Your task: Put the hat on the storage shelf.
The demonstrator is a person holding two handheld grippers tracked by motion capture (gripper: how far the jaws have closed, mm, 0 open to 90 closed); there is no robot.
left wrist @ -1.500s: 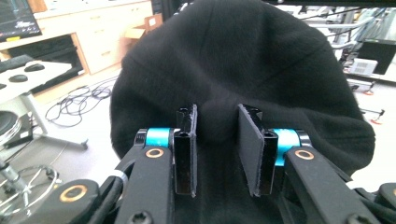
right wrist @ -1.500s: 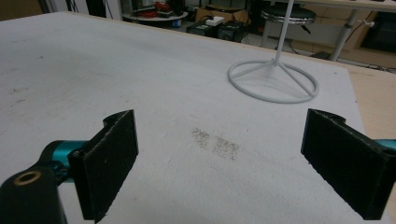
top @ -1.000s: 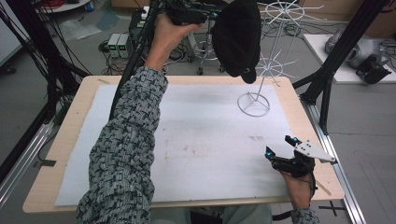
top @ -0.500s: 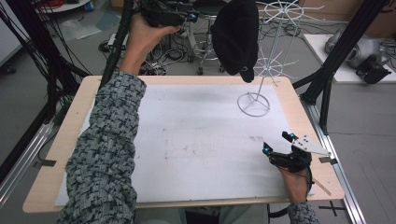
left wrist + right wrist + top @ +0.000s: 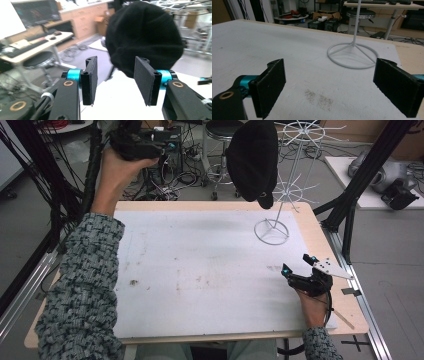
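Observation:
A black hat point(image 5: 252, 162) hangs on a white wire stand point(image 5: 271, 231) at the back right of the table. My left gripper point(image 5: 167, 142) is held high beyond the table's far left edge, pointing toward the hat and well apart from it. In the left gripper view the hat point(image 5: 145, 37) hangs some way behind the left gripper point(image 5: 115, 82). Its jaws have just been opening and nothing is between them. My right gripper point(image 5: 298, 262) rests low at the table's right front, wide open. The stand's ring base point(image 5: 353, 55) lies ahead of the right gripper point(image 5: 332, 92).
A white mat point(image 5: 200, 270) covers the wooden table. Black frame posts point(image 5: 350, 195) stand at both sides. A stool point(image 5: 222, 130) and tangled cables point(image 5: 175, 180) lie on the floor behind. A desk with a keyboard point(image 5: 30, 47) is seen in the left gripper view.
My left hand has carried its gripper leftward, away from the hat. The hat stays on the stand. My right gripper has not moved.

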